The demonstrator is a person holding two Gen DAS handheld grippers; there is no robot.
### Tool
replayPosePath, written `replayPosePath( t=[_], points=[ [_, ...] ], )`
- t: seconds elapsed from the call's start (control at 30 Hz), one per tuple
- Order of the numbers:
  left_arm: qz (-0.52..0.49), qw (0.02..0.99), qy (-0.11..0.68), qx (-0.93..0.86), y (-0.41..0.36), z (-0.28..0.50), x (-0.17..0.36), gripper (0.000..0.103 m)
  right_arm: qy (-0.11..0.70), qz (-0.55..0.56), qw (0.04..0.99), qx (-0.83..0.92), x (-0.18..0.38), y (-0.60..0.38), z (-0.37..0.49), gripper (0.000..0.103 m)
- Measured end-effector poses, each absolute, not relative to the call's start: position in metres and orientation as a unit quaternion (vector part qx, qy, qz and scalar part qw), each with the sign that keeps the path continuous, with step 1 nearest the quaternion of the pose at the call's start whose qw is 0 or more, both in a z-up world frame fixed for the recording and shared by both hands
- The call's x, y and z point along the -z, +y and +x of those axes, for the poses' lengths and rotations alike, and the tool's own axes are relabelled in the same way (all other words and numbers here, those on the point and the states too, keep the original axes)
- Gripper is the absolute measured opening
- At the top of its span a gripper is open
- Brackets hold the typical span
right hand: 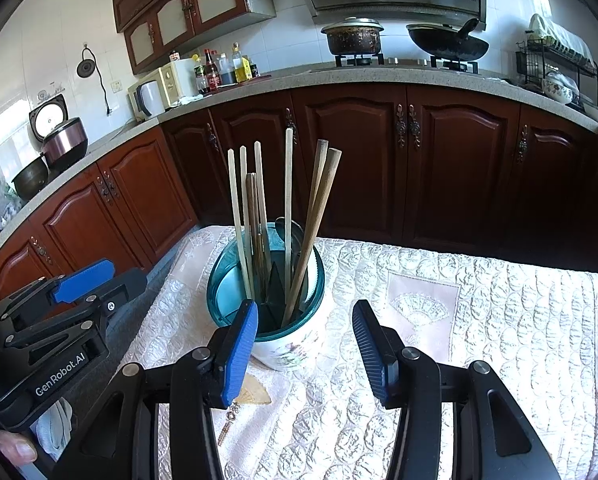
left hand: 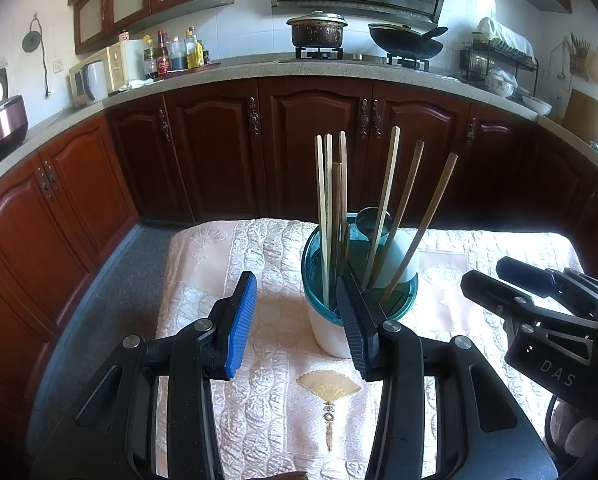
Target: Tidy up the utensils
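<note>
We see a kitchen with dark red wooden cabinets (left hand: 219, 152) curving under a speckled counter (left hand: 235, 70), and in front of them a table under a quilted cream cloth (right hand: 479, 320) whose far edge runs just behind the holder. The cloth lies bare and open to the right of the holder. On the cloth stands a white utensil holder (left hand: 331, 332) with a teal rim, upright. Its chopsticks (right hand: 239, 216) stand with long axes near vertical, tips up, some leaning right. Our left gripper (left hand: 299, 320) and right gripper (right hand: 305, 340) both sit with jaws spread and nothing between them, on either side of the holder's near wall.
</note>
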State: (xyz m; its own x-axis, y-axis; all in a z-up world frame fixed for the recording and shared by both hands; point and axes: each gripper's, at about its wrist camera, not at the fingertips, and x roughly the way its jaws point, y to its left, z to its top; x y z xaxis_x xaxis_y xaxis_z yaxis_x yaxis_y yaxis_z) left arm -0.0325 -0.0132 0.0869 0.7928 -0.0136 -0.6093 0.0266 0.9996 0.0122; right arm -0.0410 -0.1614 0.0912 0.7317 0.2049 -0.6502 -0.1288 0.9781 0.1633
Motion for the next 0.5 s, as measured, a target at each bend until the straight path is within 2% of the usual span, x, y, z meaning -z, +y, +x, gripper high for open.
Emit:
replayPosePath(
  t=[0.5],
  points=[
    [0.005,0.943,0.333,0.019,-0.0163,-0.0292,-0.0856,0.041,0.358,0.052,0.928,-0.090,-0.0899,-0.1624,-0.0400,0.048]
  ],
)
